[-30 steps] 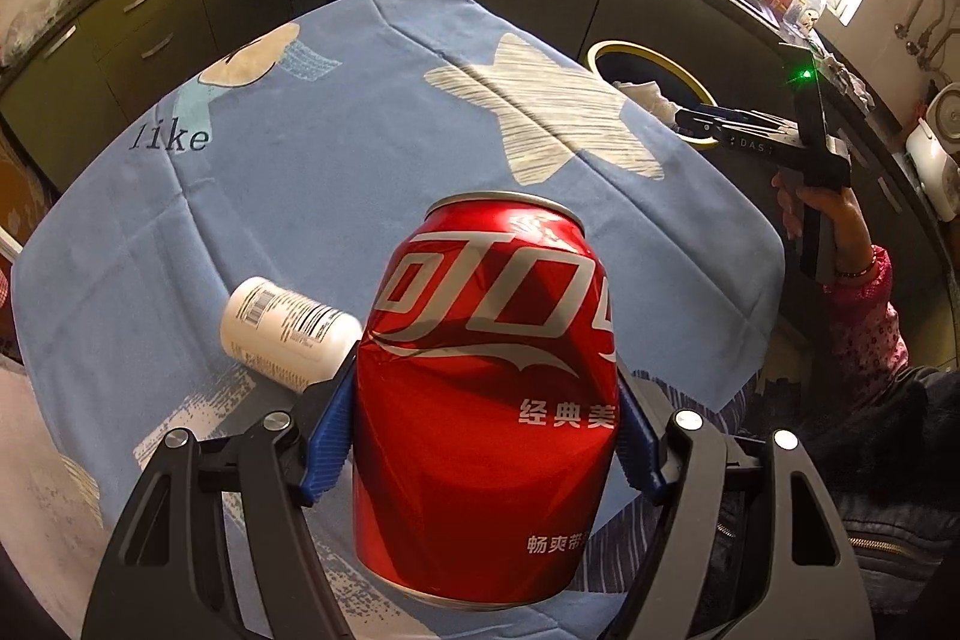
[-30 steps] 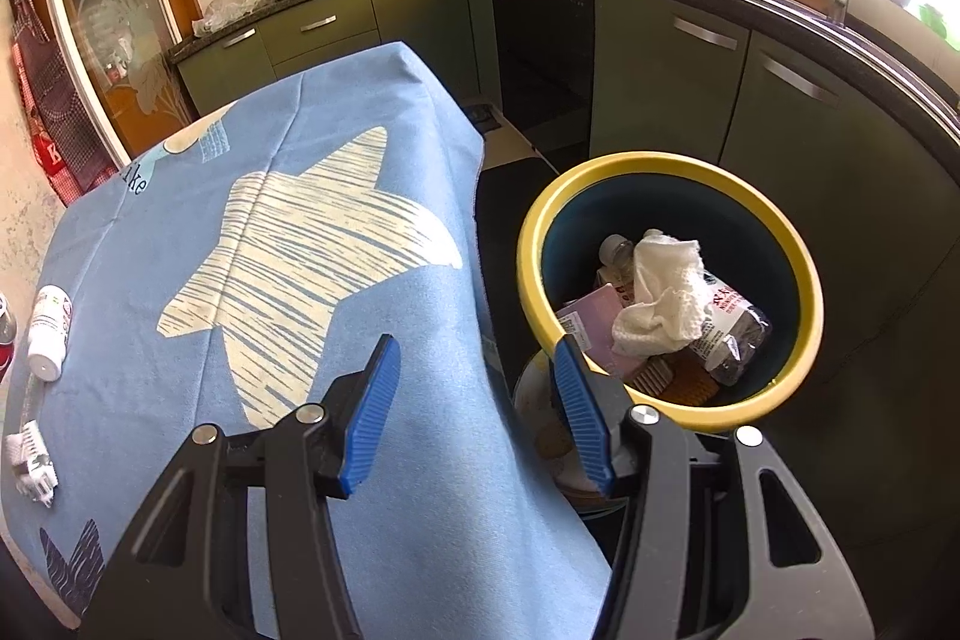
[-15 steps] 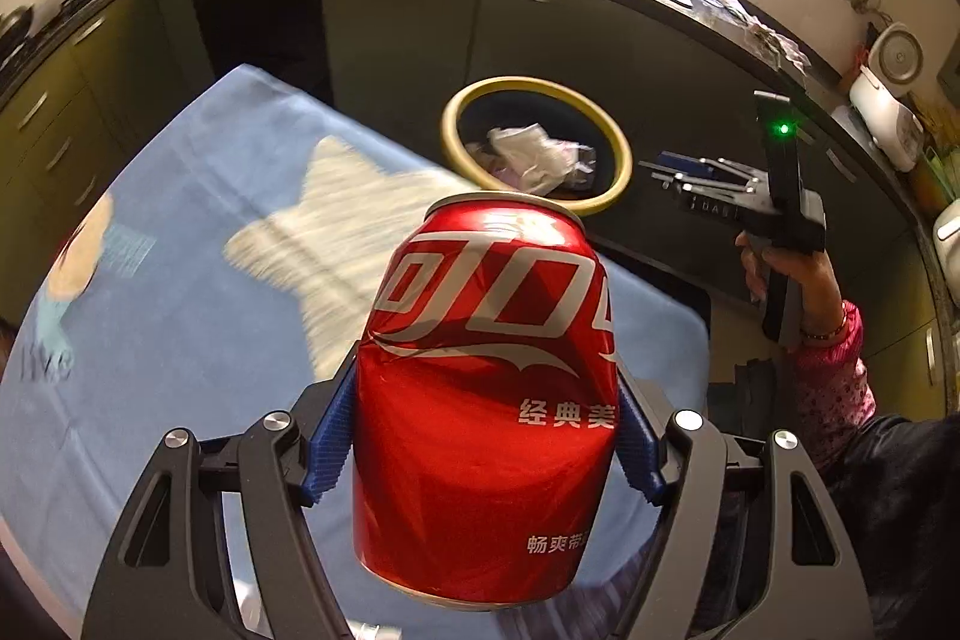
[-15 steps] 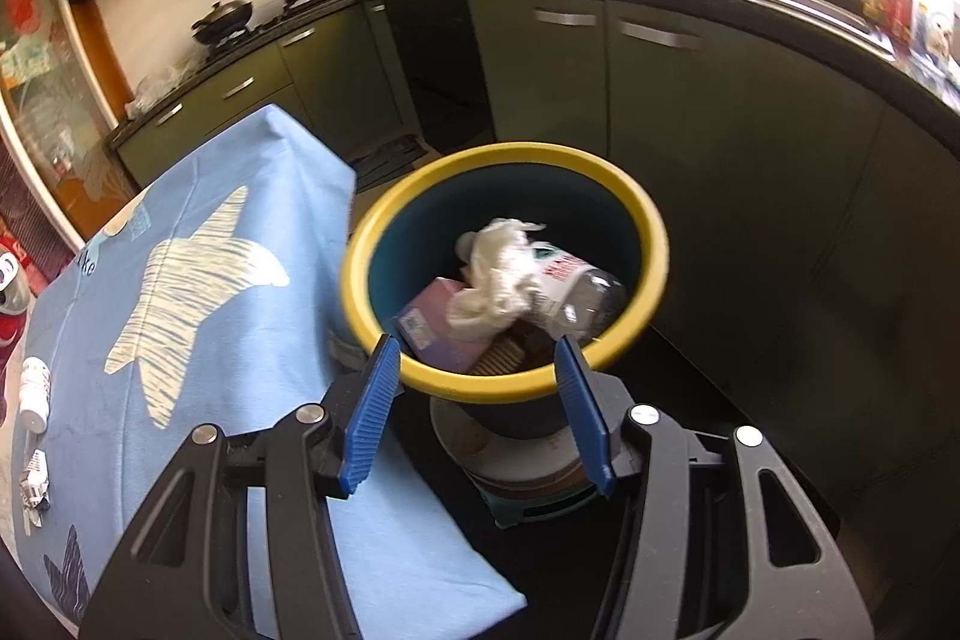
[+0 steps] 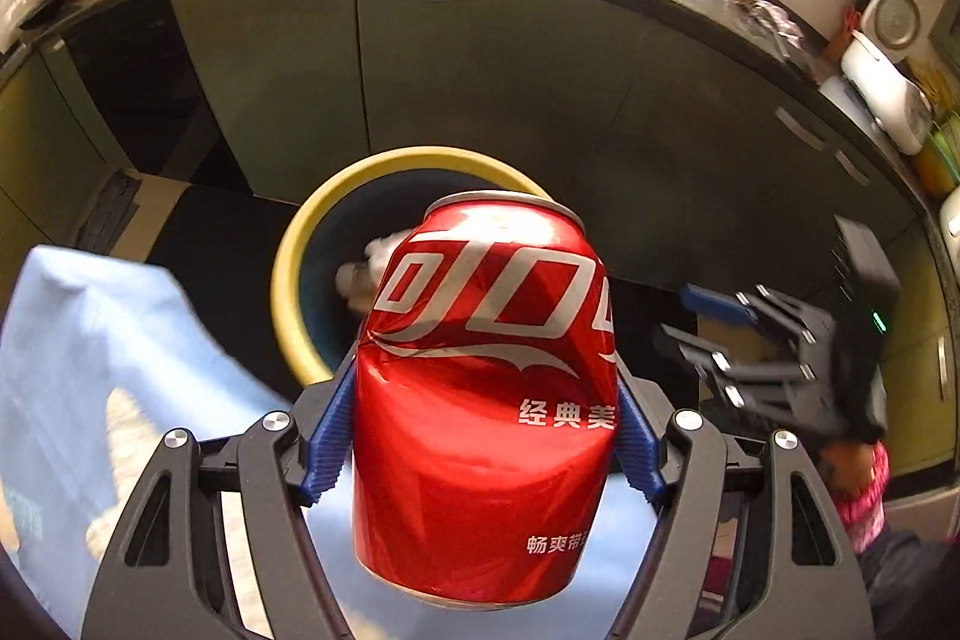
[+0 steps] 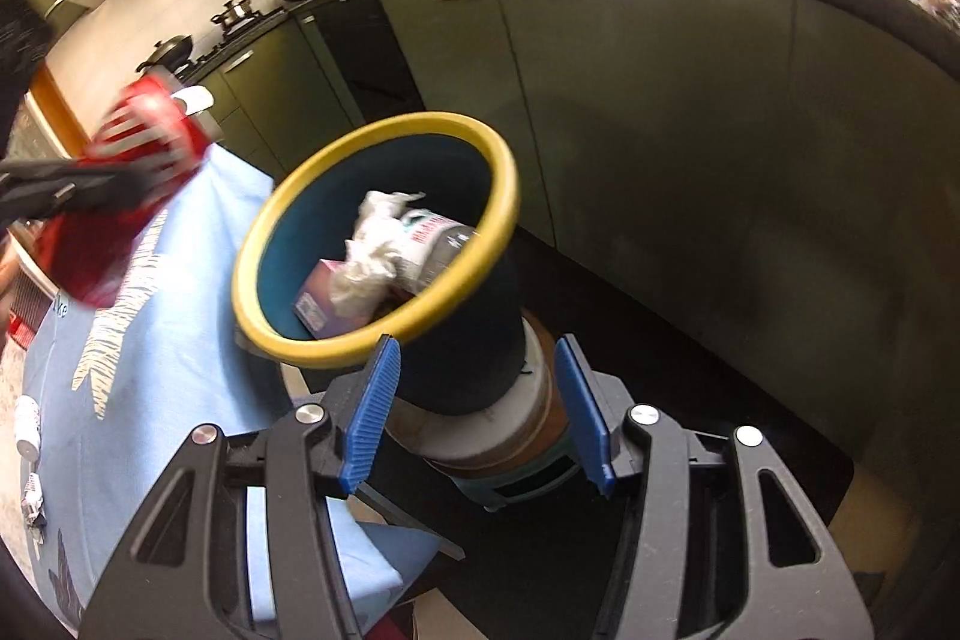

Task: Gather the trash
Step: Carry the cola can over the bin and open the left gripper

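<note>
A dented red cola can [image 5: 486, 400] fills the middle of the left wrist view, and my left gripper [image 5: 483, 451] is shut on its sides. Behind the can stands the yellow-rimmed dark bin [image 5: 288, 280]. In the right wrist view the same bin [image 6: 282, 334] holds a crumpled tissue [image 6: 372, 250], a plastic bottle [image 6: 432, 244] and a pink packet [image 6: 318, 298]. My right gripper [image 6: 477, 412] hangs open and empty just in front of the bin. The can [image 6: 120, 196] appears blurred at the left, over the blue tablecloth [image 6: 180, 370].
Green kitchen cabinets [image 6: 660, 130] curve behind the bin, which sits on a round stool [image 6: 516, 436]. A small white bottle [image 6: 27, 424] and a crumpled wrapper [image 6: 33, 496] lie on the table's far left. A pink sleeve [image 5: 864, 496] holds the right gripper [image 5: 774, 358].
My left gripper has swung with the can from over the table toward the bin. The right gripper has moved off the table edge and now faces the bin from closer.
</note>
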Action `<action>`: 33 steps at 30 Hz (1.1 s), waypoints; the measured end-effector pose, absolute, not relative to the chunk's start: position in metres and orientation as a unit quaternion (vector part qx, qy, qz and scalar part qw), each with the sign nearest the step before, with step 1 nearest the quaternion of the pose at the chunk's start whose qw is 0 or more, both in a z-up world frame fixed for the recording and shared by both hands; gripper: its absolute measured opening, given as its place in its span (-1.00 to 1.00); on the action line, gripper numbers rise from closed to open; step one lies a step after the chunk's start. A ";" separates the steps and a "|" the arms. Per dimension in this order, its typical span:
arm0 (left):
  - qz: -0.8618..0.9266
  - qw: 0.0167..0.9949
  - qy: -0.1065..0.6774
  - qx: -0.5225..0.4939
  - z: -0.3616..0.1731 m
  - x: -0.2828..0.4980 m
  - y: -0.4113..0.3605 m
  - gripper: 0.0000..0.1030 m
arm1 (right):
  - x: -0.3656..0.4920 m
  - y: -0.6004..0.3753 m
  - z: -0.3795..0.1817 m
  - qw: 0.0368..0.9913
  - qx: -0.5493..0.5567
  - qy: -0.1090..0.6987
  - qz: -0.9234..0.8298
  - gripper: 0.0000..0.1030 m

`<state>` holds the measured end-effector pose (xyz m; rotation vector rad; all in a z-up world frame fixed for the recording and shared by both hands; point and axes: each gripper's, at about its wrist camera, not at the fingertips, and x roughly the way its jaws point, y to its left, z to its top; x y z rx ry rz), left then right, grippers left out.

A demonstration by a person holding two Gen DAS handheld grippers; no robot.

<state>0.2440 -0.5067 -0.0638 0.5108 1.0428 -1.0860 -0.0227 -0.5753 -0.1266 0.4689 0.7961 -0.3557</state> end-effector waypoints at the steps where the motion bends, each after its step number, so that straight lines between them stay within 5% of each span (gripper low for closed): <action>1: -0.482 0.704 0.469 0.228 -0.069 0.250 -0.513 0.40 | -0.026 -0.578 -0.129 0.879 0.229 0.382 -0.173 0.01; 4: -0.465 0.709 0.481 0.222 -0.088 0.267 -0.535 0.43 | -0.030 -0.582 -0.134 0.875 0.237 0.383 -0.176 0.05; 6: -0.454 0.716 0.484 0.217 -0.097 0.276 -0.545 0.65 | -0.029 -0.582 -0.137 0.874 0.241 0.385 -0.172 0.07; 13: -0.444 0.734 0.474 0.200 -0.074 0.267 -0.522 0.65 | -0.026 -0.575 -0.137 0.878 0.239 0.383 -0.156 0.08; 22: -0.419 0.789 0.426 0.141 0.006 0.215 -0.413 0.72 | -0.023 -0.563 -0.133 0.884 0.235 0.381 -0.137 0.09; 33: -0.336 0.854 0.395 0.042 0.036 0.150 -0.241 0.79 | -0.010 -0.514 -0.112 0.898 0.193 0.383 -0.097 0.14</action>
